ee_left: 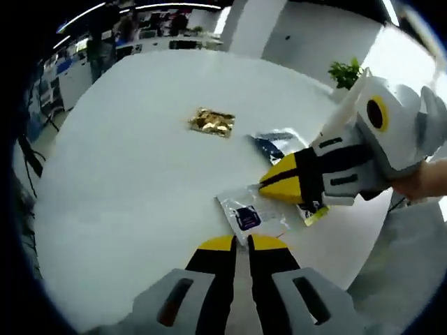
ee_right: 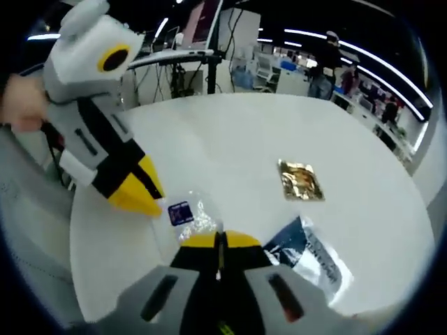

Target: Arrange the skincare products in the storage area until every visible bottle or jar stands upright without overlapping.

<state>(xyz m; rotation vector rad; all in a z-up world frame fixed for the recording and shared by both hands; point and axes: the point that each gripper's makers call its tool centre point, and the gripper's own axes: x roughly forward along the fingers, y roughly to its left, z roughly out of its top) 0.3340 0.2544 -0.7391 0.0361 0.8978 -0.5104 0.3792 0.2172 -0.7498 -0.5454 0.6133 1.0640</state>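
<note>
A clear sachet with a dark blue label lies on the white round table. My left gripper is shut, its yellow tips pinching the sachet's near edge. My right gripper comes in from the right, shut, with its tips on the sachet's far side. In the right gripper view the same sachet runs into my right gripper, and the left gripper touches its left edge. A gold foil sachet and a dark blue sachet lie flat nearby.
The table's edge curves close on the right. A potted plant stands beyond the table. Desks, monitors and people fill the room behind. A hand holds the left gripper.
</note>
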